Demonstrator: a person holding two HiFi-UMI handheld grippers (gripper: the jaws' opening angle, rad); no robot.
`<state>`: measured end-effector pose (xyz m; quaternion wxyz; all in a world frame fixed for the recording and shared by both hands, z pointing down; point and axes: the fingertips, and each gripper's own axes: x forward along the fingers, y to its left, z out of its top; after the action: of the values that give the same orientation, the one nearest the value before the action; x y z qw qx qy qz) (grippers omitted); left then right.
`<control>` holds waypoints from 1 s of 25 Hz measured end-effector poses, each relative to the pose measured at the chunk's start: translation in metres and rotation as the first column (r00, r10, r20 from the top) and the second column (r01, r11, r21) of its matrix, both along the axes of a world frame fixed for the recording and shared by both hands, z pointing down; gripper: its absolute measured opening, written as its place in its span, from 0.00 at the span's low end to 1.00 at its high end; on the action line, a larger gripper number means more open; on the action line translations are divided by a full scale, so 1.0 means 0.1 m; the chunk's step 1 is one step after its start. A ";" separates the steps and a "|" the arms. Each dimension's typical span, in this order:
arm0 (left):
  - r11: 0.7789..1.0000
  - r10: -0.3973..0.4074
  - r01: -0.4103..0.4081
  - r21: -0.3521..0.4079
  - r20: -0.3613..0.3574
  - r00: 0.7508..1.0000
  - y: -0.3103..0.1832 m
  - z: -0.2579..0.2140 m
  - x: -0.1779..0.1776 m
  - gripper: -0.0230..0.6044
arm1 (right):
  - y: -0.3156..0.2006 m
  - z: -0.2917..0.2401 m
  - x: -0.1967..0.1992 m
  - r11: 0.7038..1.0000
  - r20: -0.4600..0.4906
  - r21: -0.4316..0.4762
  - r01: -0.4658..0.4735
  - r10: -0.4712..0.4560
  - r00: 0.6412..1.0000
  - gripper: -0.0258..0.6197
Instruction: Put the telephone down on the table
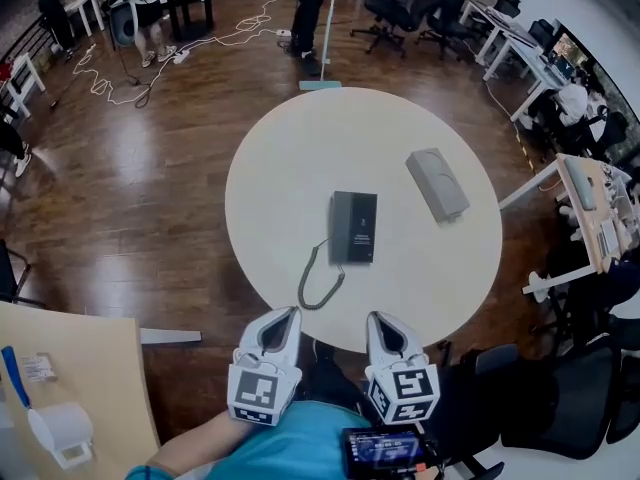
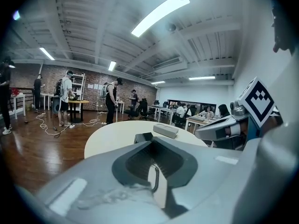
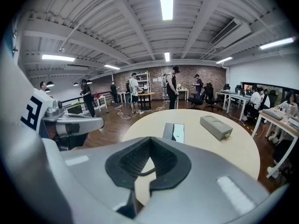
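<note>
Telephone flat, centre of table; left gripper & right gripper both closed, empty.
Judged rigid, prob. light, smooth casing: take by long sides. Coiled cord springy, trails to near edge.

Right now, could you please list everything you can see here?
table: one, cream, room's centre
telephone: one, dark grey, flat mid-table
cord: one, dark, coiled from telephone toward near edge
box: one, light grey, on table right of telephone
office chairs: several, black, beyond the table
people: at least two, varied clothes, standing beyond the table
left claw: one, pale grey, shut, empty, at table's near edge
right claw: one, pale grey, shut, empty, beside it
</note>
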<state>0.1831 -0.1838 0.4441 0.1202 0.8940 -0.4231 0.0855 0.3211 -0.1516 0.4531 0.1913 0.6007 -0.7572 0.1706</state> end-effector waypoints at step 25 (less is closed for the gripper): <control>0.996 -0.083 0.079 0.045 0.083 0.993 -1.19 -0.03 0.65 0.06 | -1.33 0.41 0.55 0.991 0.037 -0.050 0.127 -0.125 0.991 0.03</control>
<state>0.2482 -0.3030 0.4414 0.0868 0.8740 -0.4655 0.1096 0.3763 -0.2851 0.4939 0.2044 0.5435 -0.7922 0.1879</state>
